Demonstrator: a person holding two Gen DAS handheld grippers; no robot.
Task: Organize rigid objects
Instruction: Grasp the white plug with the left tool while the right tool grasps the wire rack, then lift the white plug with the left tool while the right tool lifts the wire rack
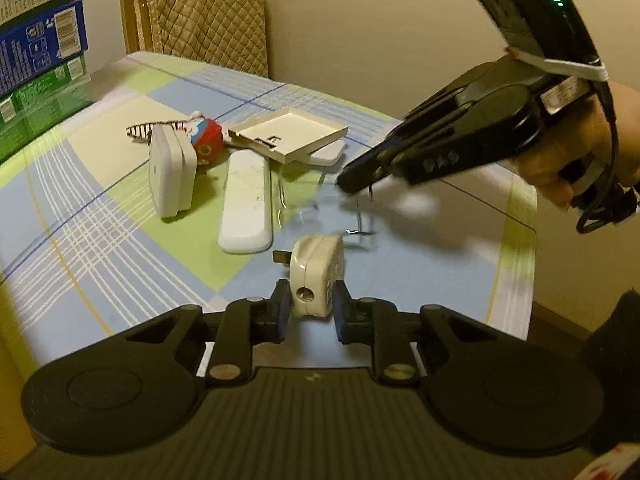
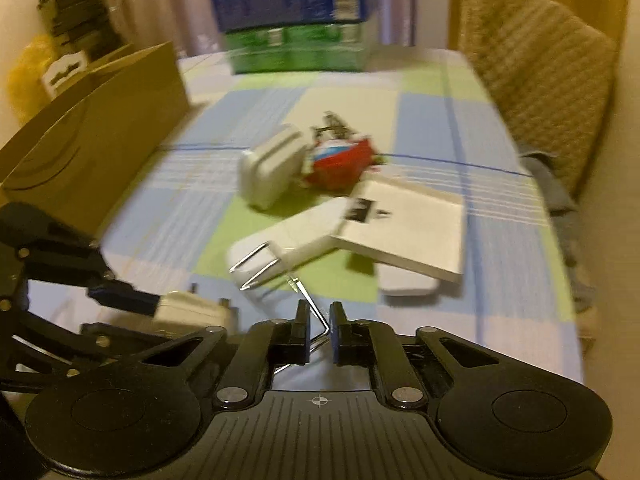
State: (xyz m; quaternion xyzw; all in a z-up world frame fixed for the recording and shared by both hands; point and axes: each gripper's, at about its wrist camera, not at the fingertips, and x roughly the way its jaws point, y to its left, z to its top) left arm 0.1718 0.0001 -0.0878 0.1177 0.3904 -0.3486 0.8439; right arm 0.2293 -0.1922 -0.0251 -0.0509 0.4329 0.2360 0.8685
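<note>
My left gripper (image 1: 310,300) is shut on a cream plug adapter (image 1: 316,276), held just above the checked tablecloth (image 1: 100,240); the plug (image 2: 188,312) also shows at the lower left of the right wrist view. My right gripper (image 1: 352,182) comes in from the right, its pads shut on the thin rim of a clear plastic box (image 1: 320,208). In the right wrist view the right gripper (image 2: 319,320) pinches that glinting clear edge (image 2: 316,308). Behind lie a white remote (image 1: 246,200), a white square device (image 1: 172,172), a red, white and blue toy (image 1: 208,136) and a flat white tray (image 1: 288,132).
A brown cardboard box (image 2: 92,140) stands open at the table's left side. Blue and green cartons (image 2: 296,32) are stacked at the far edge. A chair with a quilted cover (image 1: 208,12) stands beyond the table. A striped item (image 1: 152,128) lies behind the white device.
</note>
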